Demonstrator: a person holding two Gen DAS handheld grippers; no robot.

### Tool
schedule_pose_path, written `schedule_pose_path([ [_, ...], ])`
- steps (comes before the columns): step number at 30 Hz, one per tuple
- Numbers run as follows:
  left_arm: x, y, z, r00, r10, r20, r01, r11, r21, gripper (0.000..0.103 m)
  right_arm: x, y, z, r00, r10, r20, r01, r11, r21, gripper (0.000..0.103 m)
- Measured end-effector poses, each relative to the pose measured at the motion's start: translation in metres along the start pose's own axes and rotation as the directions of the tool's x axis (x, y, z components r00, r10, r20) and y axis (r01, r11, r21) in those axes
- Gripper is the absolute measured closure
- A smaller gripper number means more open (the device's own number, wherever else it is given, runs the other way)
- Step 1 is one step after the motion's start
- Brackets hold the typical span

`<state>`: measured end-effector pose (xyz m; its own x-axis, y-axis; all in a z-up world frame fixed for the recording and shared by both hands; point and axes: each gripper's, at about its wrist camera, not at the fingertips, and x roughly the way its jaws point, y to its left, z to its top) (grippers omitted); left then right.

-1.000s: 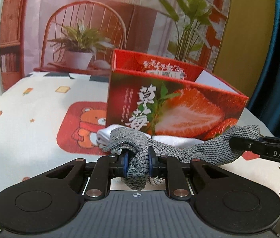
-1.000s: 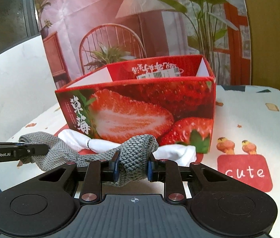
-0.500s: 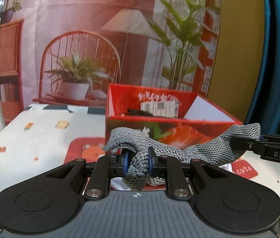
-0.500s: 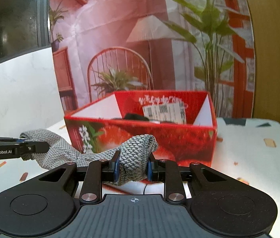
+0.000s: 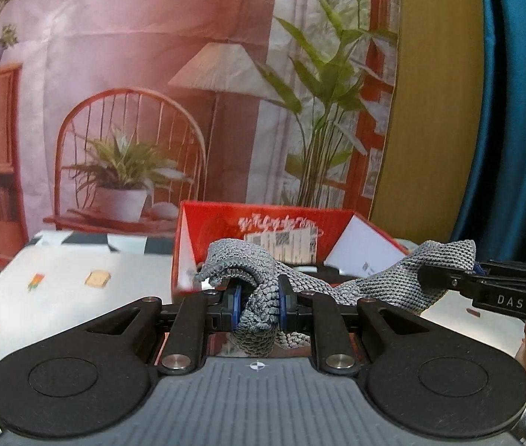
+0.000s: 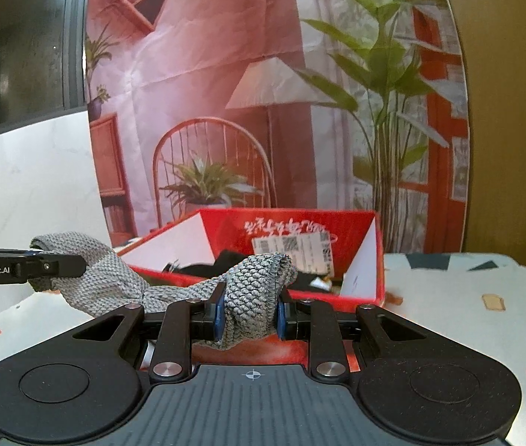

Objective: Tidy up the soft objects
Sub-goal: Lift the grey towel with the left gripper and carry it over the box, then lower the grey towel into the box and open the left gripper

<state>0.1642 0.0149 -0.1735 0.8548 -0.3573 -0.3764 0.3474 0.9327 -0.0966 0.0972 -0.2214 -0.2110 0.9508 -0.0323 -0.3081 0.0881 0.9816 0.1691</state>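
Grey knit sock (image 5: 259, 319) bunched, stretched between left gripper (image 5: 257, 306) and right gripper (image 6: 248, 314); both clamped on ends, near red box (image 6: 292, 230).

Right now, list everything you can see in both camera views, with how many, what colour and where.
Knit cloth: one, grey, held up in front of the box, stretched between both grippers.
Box: one, red with white inner flaps, open top, on the table behind the cloth.
Items in the box: dark, at the bottom; count unclear.
Label: one, white, on the box's inner back wall.
Tablecloth: one, white with small cartoon prints, under the box.
Backdrop: one, pink, printed with chair, lamp and plants, behind the table.
Curtain: one, blue, far right.
Left gripper: black, shut on one end of the cloth.
Right gripper: black, shut on the other end.
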Motion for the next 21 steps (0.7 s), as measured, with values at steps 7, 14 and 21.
schedule_pose_path([
  [7,0.021,-0.002,0.022,0.999,0.012,0.044,-0.013,1.0,0.027,0.084,0.012,-0.008,0.03,0.999,0.0,0.048,0.002,0.999,-0.035,0.08],
  [14,0.065,-0.008,0.047,0.995,0.073,0.069,-0.08,0.992,0.096,0.084,0.046,-0.013,0.053,0.998,-0.022,0.058,0.028,0.995,-0.097,0.08],
  [21,0.12,-0.006,0.062,0.993,0.091,-0.07,-0.084,0.992,0.097,0.084,0.102,-0.023,0.059,0.997,-0.079,-0.02,0.077,0.991,-0.11,0.08],
])
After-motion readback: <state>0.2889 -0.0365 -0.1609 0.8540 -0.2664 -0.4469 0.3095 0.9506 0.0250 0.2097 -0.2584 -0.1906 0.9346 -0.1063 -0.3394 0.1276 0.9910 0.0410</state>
